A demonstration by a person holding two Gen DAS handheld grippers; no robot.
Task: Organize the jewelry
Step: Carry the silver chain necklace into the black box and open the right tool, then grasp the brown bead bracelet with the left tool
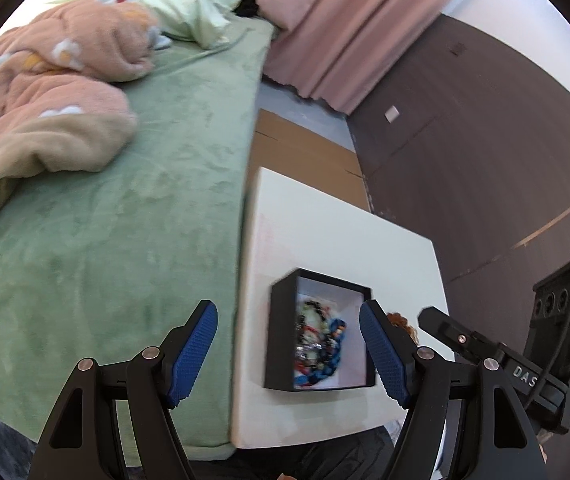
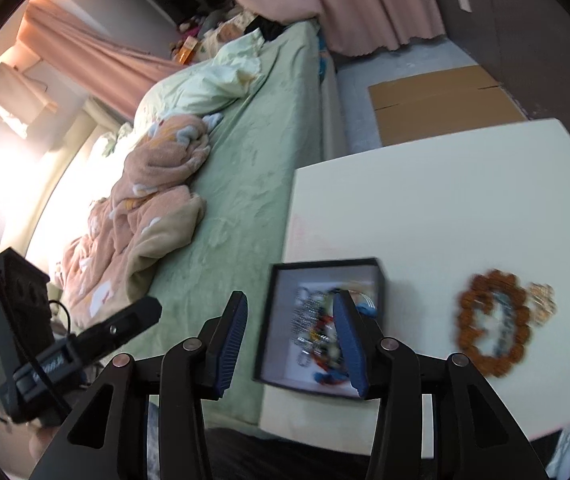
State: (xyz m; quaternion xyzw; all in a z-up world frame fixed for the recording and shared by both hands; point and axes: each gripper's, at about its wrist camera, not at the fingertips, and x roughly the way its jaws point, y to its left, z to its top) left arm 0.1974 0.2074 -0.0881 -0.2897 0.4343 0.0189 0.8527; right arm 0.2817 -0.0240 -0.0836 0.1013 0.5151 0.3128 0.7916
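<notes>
Jewelry (image 2: pixel 321 332) fills the black box (image 2: pixel 281 280); brown bracelet (image 2: pixel 493 324) beside; both jaws released.

White table (image 2: pixel 465 200): black box (image 2: pixel 379 276) w/ jewelry near bed-side edge; brown bead bracelet (image 2: pixel 493 320) apart, beside it.

I see a smooth matt white worktop (image 2: pixel 445 200), a matt black box (image 1: pixel 281 320) lined pale, plush green bed cover (image 1: pixel 145 220), fleecy pink blanket (image 1: pixel 45 120), ribbed blue rubbery fingers (image 1: pixel 195 354), brown cardboard (image 2: pixel 437 100) at twelve o'clock.
</notes>
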